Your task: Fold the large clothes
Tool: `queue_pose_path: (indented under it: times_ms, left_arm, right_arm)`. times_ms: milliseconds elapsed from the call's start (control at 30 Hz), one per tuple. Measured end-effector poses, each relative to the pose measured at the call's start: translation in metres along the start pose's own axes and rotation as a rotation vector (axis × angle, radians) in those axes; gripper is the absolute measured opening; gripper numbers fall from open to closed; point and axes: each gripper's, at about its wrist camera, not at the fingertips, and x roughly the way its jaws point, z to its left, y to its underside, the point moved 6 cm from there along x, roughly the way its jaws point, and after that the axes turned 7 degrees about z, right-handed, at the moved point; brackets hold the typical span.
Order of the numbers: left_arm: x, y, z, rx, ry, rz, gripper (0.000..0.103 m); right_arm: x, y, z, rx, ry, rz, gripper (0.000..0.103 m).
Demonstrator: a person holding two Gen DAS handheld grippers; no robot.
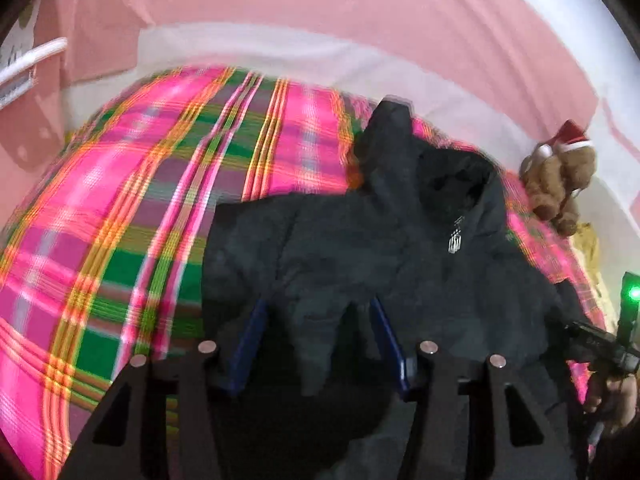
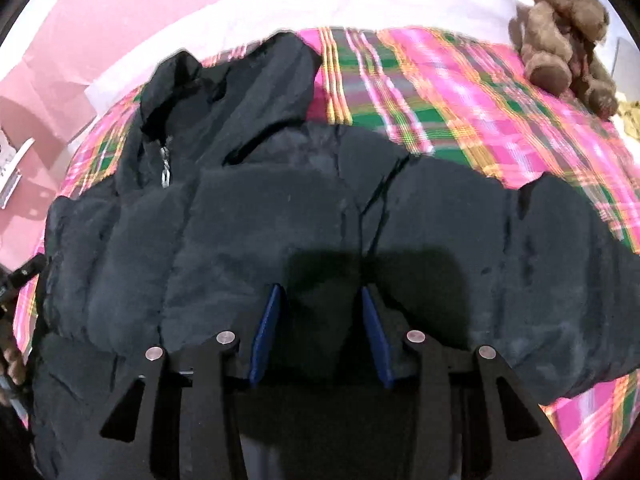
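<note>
Looking along our left gripper (image 1: 320, 316), we see its blue pads partly apart with a bunched fold of the black puffer jacket (image 1: 360, 248) standing between them, though blur keeps us from telling whether they press it. Our right gripper (image 2: 322, 300) is likewise half open over the jacket's dark padded body, cloth lying between its pads (image 2: 266, 332); grip unclear. The jacket lies spread on the pink plaid bedcover (image 1: 120, 200), hood toward the wall, near a brown plush toy (image 2: 564, 36).
</note>
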Motion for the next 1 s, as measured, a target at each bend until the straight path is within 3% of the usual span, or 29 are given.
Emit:
queue_pose_path:
  times_ms: [100,167,300,367,467,600,733,800,1000]
  left_arm:
    - [-0.009,-0.025,-0.005,0.058,-0.038,-0.069,0.056]
    - [0.007,-0.037,-0.002,0.063,-0.057,-0.057,0.056]
    - [0.060,-0.034,0.019,0.034,-0.120,0.038,0.056]
    - [0.072,-0.025,0.028,0.026,-0.128,0.038,0.056]
    - [0.074,-0.020,0.026,0.038,-0.132,0.018,0.056]
    - [0.061,-0.022,0.023,0.040,-0.139,0.015,0.055]
    - [0.019,-0.013,0.013,0.049,-0.071,-0.034,0.055]
    - [0.006,-0.001,0.009,0.082,-0.075,-0.050,0.055]
    - [0.037,0.021,0.018,0.068,-0.106,0.042,0.056]
  right_arm:
    - [-0.028,-0.005,-0.006,-0.001,0.049,-0.099,0.043]
    - [-0.035,-0.014,-0.003,0.004,0.040,-0.133,0.043]
    - [0.002,-0.031,0.020,-0.065,0.005,-0.051,0.043]
    - [0.033,-0.030,0.022,-0.075,0.014,0.016,0.043]
    - [0.055,-0.031,0.018,-0.065,0.003,0.025,0.043]
    - [0.051,-0.031,0.017,-0.056,0.009,0.027,0.043]
    - [0.002,-0.023,0.016,-0.049,-0.024,-0.058,0.043]
    - [-0.013,-0.013,0.017,-0.065,-0.026,-0.082,0.043]
    - [0.021,0.014,0.018,-0.074,-0.014,0.003,0.043]
